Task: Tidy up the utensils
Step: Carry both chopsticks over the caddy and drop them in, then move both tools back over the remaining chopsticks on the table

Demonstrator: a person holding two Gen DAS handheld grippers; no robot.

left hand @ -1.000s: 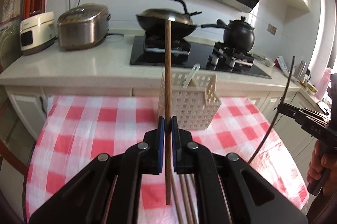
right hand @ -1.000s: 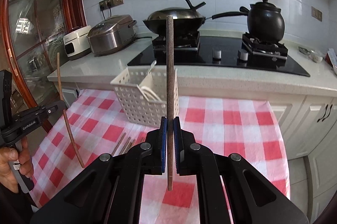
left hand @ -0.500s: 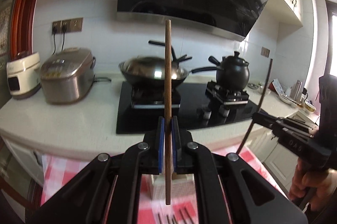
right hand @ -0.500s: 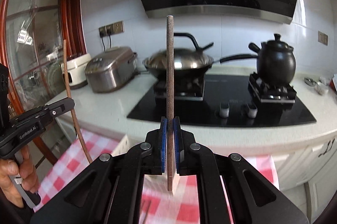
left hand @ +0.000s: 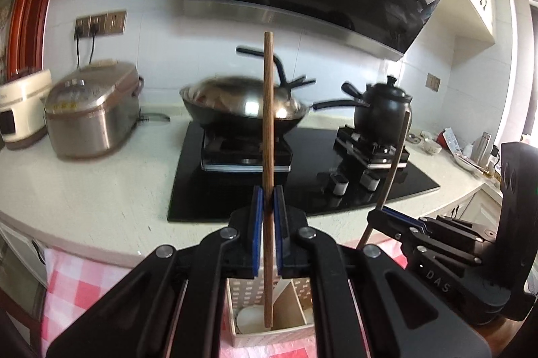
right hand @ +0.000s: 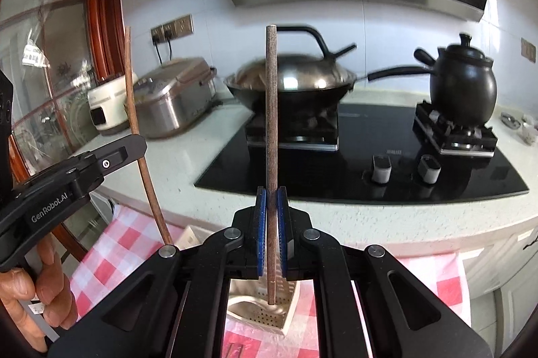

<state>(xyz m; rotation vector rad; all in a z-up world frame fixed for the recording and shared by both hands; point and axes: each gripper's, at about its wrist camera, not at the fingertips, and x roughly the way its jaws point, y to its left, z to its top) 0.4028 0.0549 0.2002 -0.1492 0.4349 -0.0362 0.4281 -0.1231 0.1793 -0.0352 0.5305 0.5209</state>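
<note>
The left tongs clamp one upright brown chopstick, the right tongs another chopstick, both seemingly above the white basket.

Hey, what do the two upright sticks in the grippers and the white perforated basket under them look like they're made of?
Brown chopstick clamped in the left gripper: likely wood, smooth reddish-brown with faint grain. Grey-brown chopstick clamped in the right gripper: probably wood or bamboo, matte, speckled. White perforated basket: looks like moulded plastic, matte, with a regular grid of small holes.
</note>
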